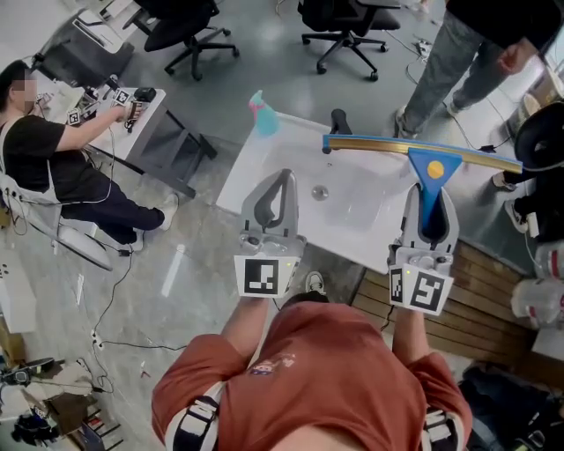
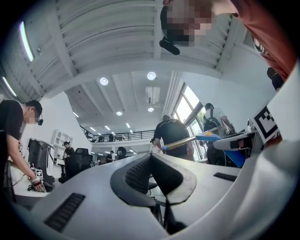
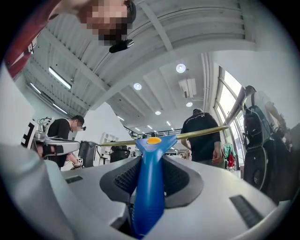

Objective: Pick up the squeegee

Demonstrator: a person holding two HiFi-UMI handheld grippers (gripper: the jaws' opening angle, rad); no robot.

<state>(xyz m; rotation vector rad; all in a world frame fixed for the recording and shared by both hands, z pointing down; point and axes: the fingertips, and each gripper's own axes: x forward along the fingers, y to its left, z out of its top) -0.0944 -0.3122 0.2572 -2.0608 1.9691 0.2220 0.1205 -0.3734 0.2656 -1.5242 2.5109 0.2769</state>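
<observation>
The squeegee (image 1: 431, 167) has a blue handle, an orange dot and a long brass-coloured blade bar lying crosswise. My right gripper (image 1: 430, 201) is shut on its handle and holds it up above the white table (image 1: 264, 163). In the right gripper view the blue handle (image 3: 149, 187) runs up between the dark pads (image 3: 123, 178), with the bar across the top. My left gripper (image 1: 271, 192) hangs beside it to the left, jaws together and nothing in them. In the left gripper view its tips (image 2: 151, 158) meet, and the squeegee (image 2: 206, 137) shows at the right.
On the table stand a teal spray bottle (image 1: 263, 114), a black object (image 1: 337, 123) and a small round thing (image 1: 320, 191). A seated person (image 1: 53, 158) works at a desk at left. Another person (image 1: 458, 53) stands beyond the table. Office chairs (image 1: 185, 26) stand at the back.
</observation>
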